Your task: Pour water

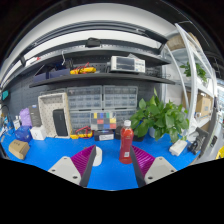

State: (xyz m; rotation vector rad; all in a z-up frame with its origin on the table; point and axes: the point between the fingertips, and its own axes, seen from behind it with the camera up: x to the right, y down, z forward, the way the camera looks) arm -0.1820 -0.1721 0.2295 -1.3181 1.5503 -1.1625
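1. A bottle [127,141] stands upright on the table [45,165], just ahead of the gripper [113,158] and nearer its right finger.
2. The two fingers are spread wide and touch nothing.
3. A plant [160,116] stands behind the bottle, to the right.
4. A rack of drawers [104,105] stands at the back of the table.
5. A shelf [95,76] hangs above the drawers.
6. A box [19,149] sits far left on the table.

One red bottle [127,141]; one potted plant [160,116]; two shelves [95,78].
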